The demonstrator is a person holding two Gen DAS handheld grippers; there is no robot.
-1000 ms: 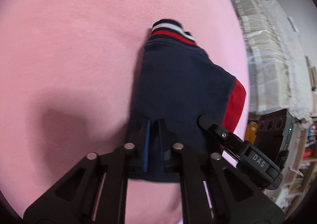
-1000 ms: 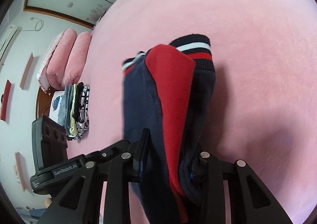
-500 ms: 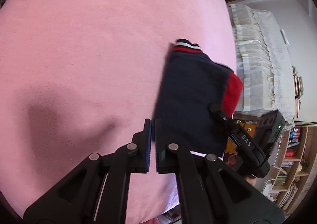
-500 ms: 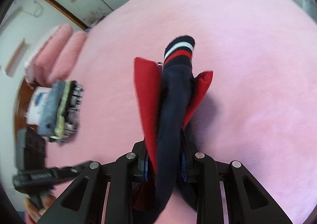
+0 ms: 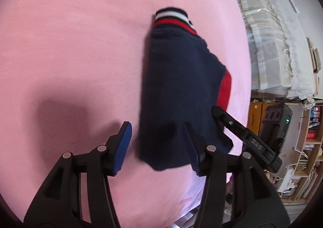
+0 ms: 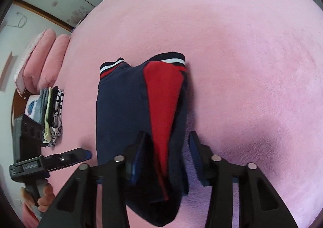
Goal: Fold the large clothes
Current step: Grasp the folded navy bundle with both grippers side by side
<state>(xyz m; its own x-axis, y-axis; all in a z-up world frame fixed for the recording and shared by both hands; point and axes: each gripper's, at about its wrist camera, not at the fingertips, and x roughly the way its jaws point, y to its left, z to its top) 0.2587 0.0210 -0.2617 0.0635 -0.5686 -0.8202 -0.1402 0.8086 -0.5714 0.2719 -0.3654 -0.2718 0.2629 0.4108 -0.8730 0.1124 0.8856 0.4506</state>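
Note:
A folded navy garment with a red panel and striped ribbed edges lies on the pink bed cover. My left gripper hangs over its near edge. Its jaws are opening, and the blue pads stand clear of the cloth between them. In the right wrist view the same garment shows its red panel on top. My right gripper straddles the garment's near right end with its jaws opening, and the right pad stands off the cloth. The right gripper's finger shows at the garment's right edge.
A stack of folded clothes sits at the bed's left side, near pink pillows. A hand holds the left gripper's handle. Beyond the bed's right edge are a white lace-covered pile and bookshelves.
The garment hung pinched and upright from the right gripper; now it lies flat on the bed. Both grippers' jaws have spread apart. The left gripper came back over the garment's near edge.

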